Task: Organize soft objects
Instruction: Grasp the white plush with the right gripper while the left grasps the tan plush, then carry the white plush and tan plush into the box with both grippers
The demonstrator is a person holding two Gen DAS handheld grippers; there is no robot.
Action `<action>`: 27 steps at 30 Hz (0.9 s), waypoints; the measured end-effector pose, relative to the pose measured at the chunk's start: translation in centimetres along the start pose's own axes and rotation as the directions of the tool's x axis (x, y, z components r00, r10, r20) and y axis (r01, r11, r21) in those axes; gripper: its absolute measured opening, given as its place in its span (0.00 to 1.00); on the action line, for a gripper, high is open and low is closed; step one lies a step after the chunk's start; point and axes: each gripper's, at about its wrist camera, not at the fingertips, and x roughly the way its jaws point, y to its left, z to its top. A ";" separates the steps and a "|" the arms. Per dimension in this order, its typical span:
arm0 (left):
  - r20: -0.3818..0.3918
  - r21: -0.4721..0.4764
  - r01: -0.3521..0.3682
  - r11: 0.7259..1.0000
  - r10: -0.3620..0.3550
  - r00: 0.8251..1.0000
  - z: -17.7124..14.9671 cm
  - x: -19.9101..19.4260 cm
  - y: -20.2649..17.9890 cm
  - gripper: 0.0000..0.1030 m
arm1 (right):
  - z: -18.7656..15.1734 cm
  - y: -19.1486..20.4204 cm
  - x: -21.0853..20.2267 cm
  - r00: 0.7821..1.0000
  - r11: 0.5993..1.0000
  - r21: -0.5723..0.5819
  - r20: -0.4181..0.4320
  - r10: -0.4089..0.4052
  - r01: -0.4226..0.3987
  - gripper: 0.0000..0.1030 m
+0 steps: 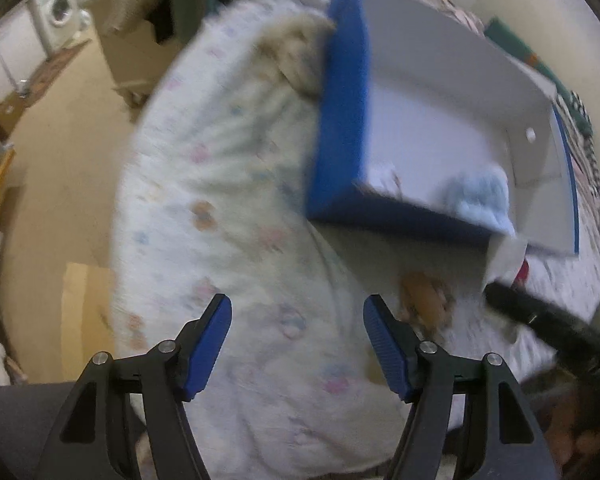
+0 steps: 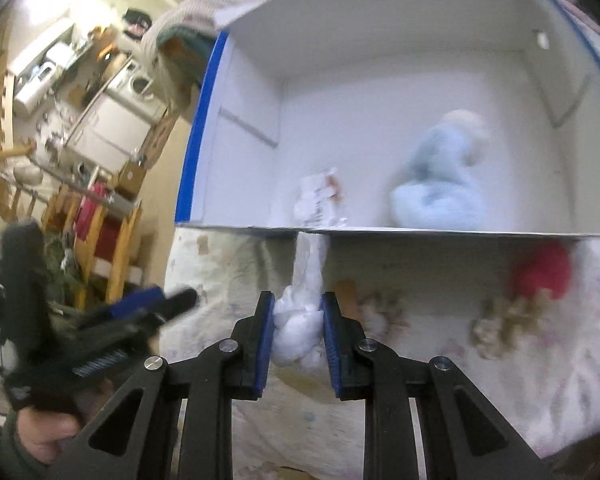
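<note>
Right gripper (image 2: pixel 298 330) pinches a white cloth (image 2: pixel 300 328), its tail draped over the box (image 2: pixel 440 234) front wall. Left gripper (image 1: pixel 298 344) hangs spread, empty, before the box. Lift the bunch clear over the wall, release beside the blue toy (image 2: pixel 440 184).

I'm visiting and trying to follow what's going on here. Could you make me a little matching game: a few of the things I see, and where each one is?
Things:
1. light blue soft toy
2. white cloth
3. red soft object
4. left tool

Places or states:
A. open, holding nothing
B. inside the blue box
C. on the bedding, outside the box
D. pinched in the right tool

Pairs: 1-B, 2-D, 3-C, 4-A
</note>
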 end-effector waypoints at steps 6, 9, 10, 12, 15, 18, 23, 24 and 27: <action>-0.155 0.080 0.072 0.994 -0.059 0.986 -1.8 3.9 -4.1 0.47 | -0.5 -3.0 -1.6 0.999 0.998 0.068 0.030 -0.011 0.009 0.25; -0.218 0.091 0.084 0.992 -0.062 0.974 -2.5 5.8 -5.6 0.41 | -0.5 -3.8 -2.2 0.999 0.996 0.085 0.038 -0.010 0.007 0.25; -0.235 0.092 0.083 0.992 -0.060 0.970 -2.7 6.4 -6.0 0.37 | -0.5 -3.9 -2.3 0.999 0.996 0.087 0.041 -0.012 0.008 0.25; -0.262 0.089 0.090 0.992 -0.063 0.963 -2.9 7.4 -6.6 0.27 | -0.6 -4.0 -2.4 0.999 0.996 0.090 0.042 -0.015 0.011 0.24; -0.277 0.088 0.104 0.991 -0.076 0.958 -2.9 8.0 -7.2 0.17 | -0.5 -4.3 -2.5 0.999 0.996 0.092 0.044 -0.015 0.010 0.24; -0.274 0.099 0.105 0.990 -0.074 0.959 -2.9 8.0 -7.7 0.09 | -0.6 -4.4 -2.9 0.999 0.996 0.091 0.049 -0.012 0.007 0.24; -0.246 0.109 0.096 0.989 -0.067 0.967 -2.8 6.6 -8.4 0.08 | -0.9 -4.6 -3.1 0.999 0.996 0.094 0.050 -0.008 0.003 0.24; -0.240 0.102 0.099 0.990 -0.072 0.968 -2.7 6.2 -8.1 0.08 | -0.9 -4.5 -3.1 0.999 0.996 0.093 0.051 -0.007 0.002 0.24; -0.176 0.121 0.062 0.991 -0.040 0.984 -2.8 3.8 -7.5 0.08 | -1.0 -4.4 -3.4 0.999 0.996 0.088 0.053 -0.005 0.000 0.24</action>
